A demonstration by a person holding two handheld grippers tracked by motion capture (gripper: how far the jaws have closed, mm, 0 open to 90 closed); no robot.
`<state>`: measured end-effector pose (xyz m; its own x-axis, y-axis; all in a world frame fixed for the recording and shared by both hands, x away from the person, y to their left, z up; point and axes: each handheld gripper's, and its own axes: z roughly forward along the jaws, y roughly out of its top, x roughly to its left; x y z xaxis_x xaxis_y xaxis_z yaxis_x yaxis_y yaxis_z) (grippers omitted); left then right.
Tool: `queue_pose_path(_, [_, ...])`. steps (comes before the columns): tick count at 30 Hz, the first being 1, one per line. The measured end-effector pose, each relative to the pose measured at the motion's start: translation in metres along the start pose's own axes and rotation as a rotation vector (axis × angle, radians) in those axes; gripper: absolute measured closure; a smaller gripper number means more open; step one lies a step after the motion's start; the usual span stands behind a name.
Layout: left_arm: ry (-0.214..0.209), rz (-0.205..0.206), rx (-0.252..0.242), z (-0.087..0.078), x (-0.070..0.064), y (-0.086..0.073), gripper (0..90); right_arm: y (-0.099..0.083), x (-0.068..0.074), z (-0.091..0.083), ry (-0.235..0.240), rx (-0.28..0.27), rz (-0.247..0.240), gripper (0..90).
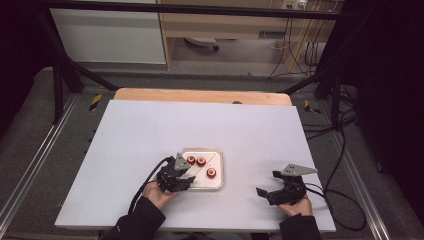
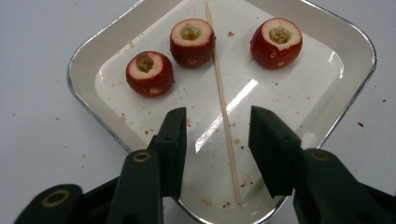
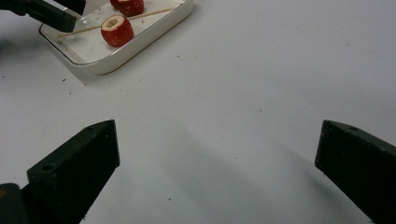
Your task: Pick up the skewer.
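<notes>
Black jaws of the left hand-held gripper (image 2: 217, 140) hang released over the tray's (image 2: 88, 51) near rim, straddling the skewer (image 2: 224, 107).
Spread that way, they look set to pinch it; three cored fruits (image 2: 192, 42) sit farther in the tray. Right hand-held gripper (image 3: 215, 172), released, waits beside the tray on the table (image 3: 243, 84).

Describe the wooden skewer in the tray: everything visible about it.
The skewer is a thin, straight, pale stick, wood or bamboo by its look. It lies flat on the white tray, bare, with nothing threaded on it. It passes close beside the middle one of three cored red fruits. Its near part lies between the jaws of the open left gripper, which is not closed on it.
</notes>
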<state>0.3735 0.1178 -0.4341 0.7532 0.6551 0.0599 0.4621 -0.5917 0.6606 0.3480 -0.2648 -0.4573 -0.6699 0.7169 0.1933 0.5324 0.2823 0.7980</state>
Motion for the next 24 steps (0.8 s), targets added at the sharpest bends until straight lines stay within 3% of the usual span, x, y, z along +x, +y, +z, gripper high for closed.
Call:
queue_pose_path(11, [-0.008,-0.015,0.002,0.0033,-0.0030,-0.0035,75.8,0.0000,0.0002,-0.0001,0.004,-0.002,0.003,0.4])
queue_pose_path(24, [0.027,-0.035,-0.019,0.0060,-0.0077,-0.0065,84.0,0.0001,0.0001,-0.0004,0.006,-0.004,0.002,0.4])
